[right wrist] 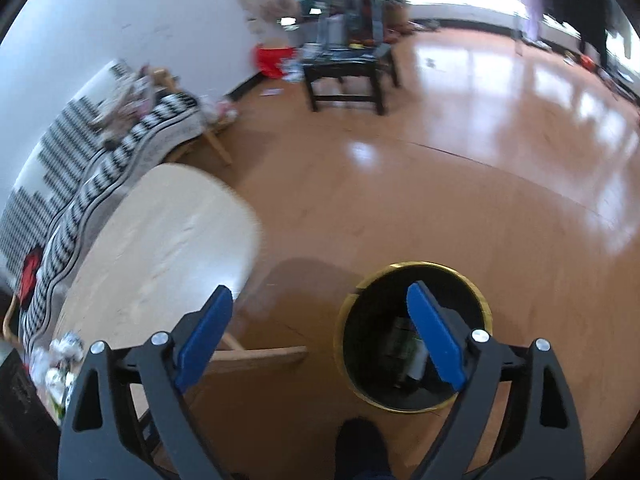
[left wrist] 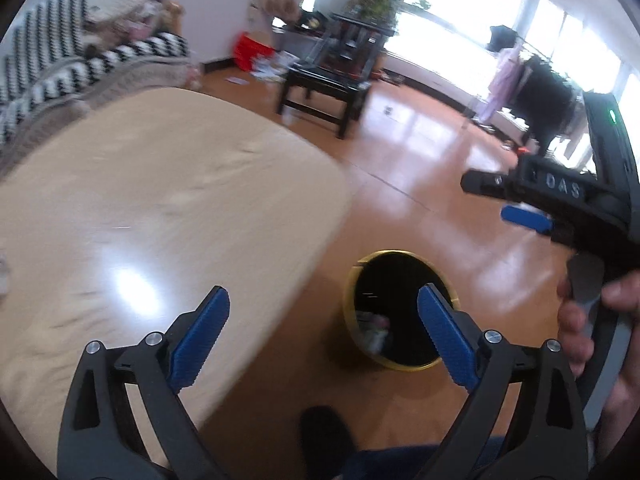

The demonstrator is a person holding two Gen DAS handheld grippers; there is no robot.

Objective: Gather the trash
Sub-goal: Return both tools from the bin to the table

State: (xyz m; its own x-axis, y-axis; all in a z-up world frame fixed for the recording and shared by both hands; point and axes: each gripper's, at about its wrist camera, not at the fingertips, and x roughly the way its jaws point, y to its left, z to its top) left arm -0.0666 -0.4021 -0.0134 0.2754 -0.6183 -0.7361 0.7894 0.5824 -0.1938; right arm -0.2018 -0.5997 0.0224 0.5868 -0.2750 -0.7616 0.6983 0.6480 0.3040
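Left gripper (left wrist: pixel 322 344) and right gripper (right wrist: pixel 320 340) spread wide, empty, above gold-rimmed bin (right wrist: pixel 486 308) beside table (left wrist: pixel 160 200) | wrappers (right wrist: pixel 58 364) remain near-left on table | we risk blurred, hasty regrasp scattering them.

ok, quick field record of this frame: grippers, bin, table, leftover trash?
left gripper: open, nothing between its jaws
right gripper: open, nothing between its jaws
bin: gold-rimmed, on the floor beside the table, some trash inside
table: light wood, mostly bare
remaining trash: crumpled wrappers at the table's near left edge, right wrist view
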